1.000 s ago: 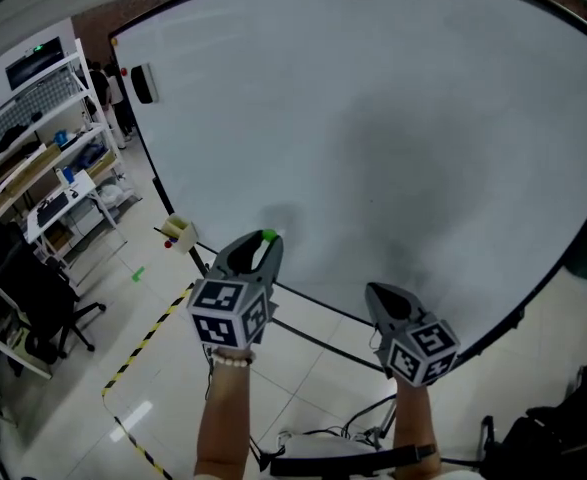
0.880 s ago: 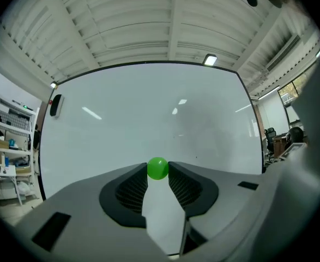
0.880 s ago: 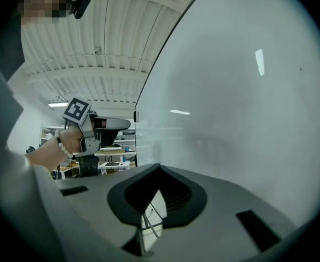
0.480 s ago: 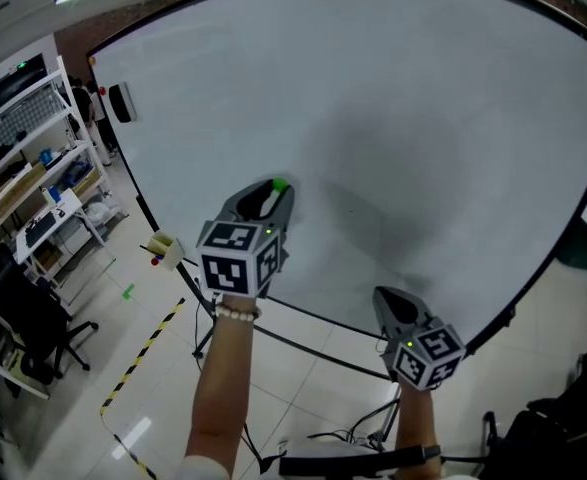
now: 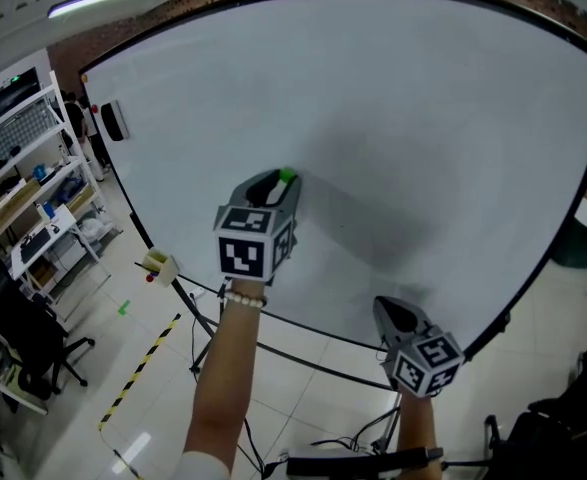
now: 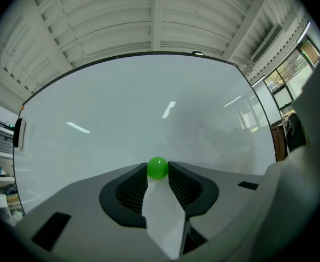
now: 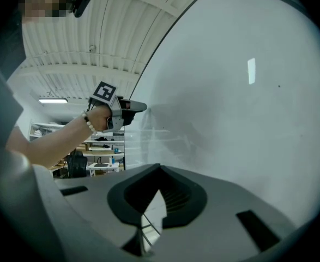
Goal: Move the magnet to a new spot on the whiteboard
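Plainly, the left tool (image 5: 281,182) is clamped on a small round green magnet (image 6: 157,168), which sits pinched between the very tips of its two jaws. That tool points level at the whiteboard (image 5: 423,118), left of the board's middle and about halfway up it. Its tips are right at the white surface, though whether the magnet touches the board cannot be told. The marker cube (image 5: 245,253) on this tool faces the head camera, with a beaded bracelet (image 5: 241,300) on the wrist below it.

The right tool (image 5: 388,311) hangs lower, near the whiteboard's bottom edge and to the right of the left tool. Its jaws meet at the tips with nothing between them.

A dark eraser (image 5: 115,121) clings near the whiteboard's upper left corner. Left of the whiteboard stands metal shelving (image 5: 23,183), and yellow-and-black tape (image 5: 138,373) runs across the floor.
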A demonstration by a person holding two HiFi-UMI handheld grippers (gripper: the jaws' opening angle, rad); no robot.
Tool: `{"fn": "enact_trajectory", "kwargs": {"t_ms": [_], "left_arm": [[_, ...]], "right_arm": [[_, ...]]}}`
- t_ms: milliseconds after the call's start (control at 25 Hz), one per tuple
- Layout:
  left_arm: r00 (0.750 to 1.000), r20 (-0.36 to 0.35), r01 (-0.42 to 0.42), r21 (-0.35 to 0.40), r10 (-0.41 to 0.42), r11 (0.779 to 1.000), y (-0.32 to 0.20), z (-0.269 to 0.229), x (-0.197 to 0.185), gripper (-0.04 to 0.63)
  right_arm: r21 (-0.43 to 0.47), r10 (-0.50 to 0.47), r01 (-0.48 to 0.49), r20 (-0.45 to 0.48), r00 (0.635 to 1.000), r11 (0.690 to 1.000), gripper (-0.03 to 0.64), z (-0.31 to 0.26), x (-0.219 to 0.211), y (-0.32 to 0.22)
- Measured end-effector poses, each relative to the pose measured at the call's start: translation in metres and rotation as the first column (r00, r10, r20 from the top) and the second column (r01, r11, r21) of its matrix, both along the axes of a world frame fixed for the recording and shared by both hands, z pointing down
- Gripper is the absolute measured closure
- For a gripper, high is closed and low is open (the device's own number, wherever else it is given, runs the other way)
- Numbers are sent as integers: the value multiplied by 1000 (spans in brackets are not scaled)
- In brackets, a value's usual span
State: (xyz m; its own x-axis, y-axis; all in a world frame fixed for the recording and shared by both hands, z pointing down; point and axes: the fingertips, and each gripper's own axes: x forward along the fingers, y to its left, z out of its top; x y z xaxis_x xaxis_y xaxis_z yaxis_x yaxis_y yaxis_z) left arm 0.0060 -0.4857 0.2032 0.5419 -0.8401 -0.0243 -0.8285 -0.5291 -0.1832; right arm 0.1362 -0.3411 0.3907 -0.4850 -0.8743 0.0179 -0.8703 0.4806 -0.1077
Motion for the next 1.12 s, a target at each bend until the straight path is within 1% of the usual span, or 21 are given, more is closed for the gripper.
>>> {"fn": "enact_trajectory", "kwargs": {"t_ms": [120, 520, 800, 880, 1120], "left_arm": [[1000, 11, 6, 10, -6, 1000, -6, -2, 2, 474], [999, 27, 32, 4, -33, 999, -13, -1, 5, 474], [999, 28, 36, -13, -36, 999, -9, 4, 5, 468], [999, 16, 37, -18, -37, 999, 1, 7, 0, 466], [997, -68, 39, -23, -40, 999, 46, 23, -22, 467]], "right_arm": [[3, 7, -7, -1, 1000, 1000, 612, -1, 3, 0], [5, 15, -15, 4, 1000, 1000, 613, -1, 9, 0], [3, 1, -1, 7, 1000, 1000, 612, 0, 8, -2], [5, -11, 11, 5, 1000, 1000, 612, -1, 6, -4], [-7, -58, 58, 6, 998, 998, 613, 2, -1, -7]]}}
